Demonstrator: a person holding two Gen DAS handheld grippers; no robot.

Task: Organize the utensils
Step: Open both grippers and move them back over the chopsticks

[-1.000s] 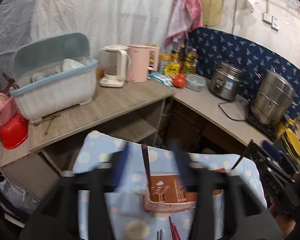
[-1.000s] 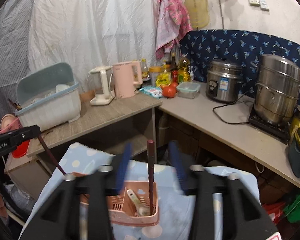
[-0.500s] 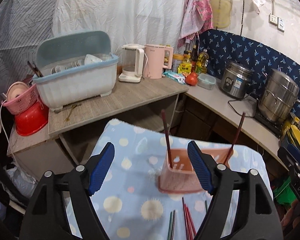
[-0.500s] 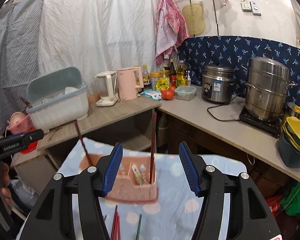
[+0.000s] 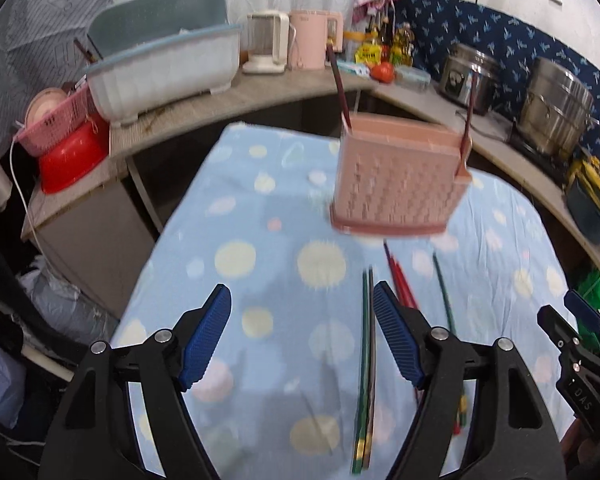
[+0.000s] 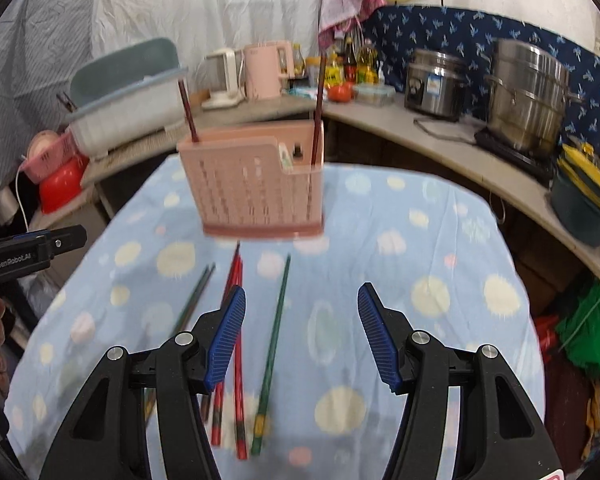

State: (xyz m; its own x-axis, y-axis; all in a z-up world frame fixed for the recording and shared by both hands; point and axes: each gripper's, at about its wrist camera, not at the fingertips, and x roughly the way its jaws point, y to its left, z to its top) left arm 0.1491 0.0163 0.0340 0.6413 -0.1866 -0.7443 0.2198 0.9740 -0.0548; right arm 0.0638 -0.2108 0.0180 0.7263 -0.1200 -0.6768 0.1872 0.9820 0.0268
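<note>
A: What's closest to the cameras?

B: The two tongs. The left gripper has its blue pads spread with nothing between them. The right gripper is likewise parted and empty. Both hang over the spotted blue tablecloth.

A: Any writing?

B: In the right wrist view the left tong's black body at the left edge reads "GenRobot.AI". In the left wrist view the right tong at the right edge shows "DAS" — the rest is cut off.

A: And the utensils?

B: Loose chopsticks lie on the cloth, just ahead of the pads: a dark green pair at the left, red chopsticks in the middle, one green chopstick right of them.

A: Then the container?

B: Farther on stands the pink utensil holder, slotted sides, upright on the cloth. Two dark red chopsticks stick up from it, one at each end. A pale spoon handle shows in its small right compartment.

A: Beyond that?

B: On the counter, a white dish bin with a grey-blue lid — its contents are too blurred to tell — and a pink basket over a red bowl at far left.
</note>
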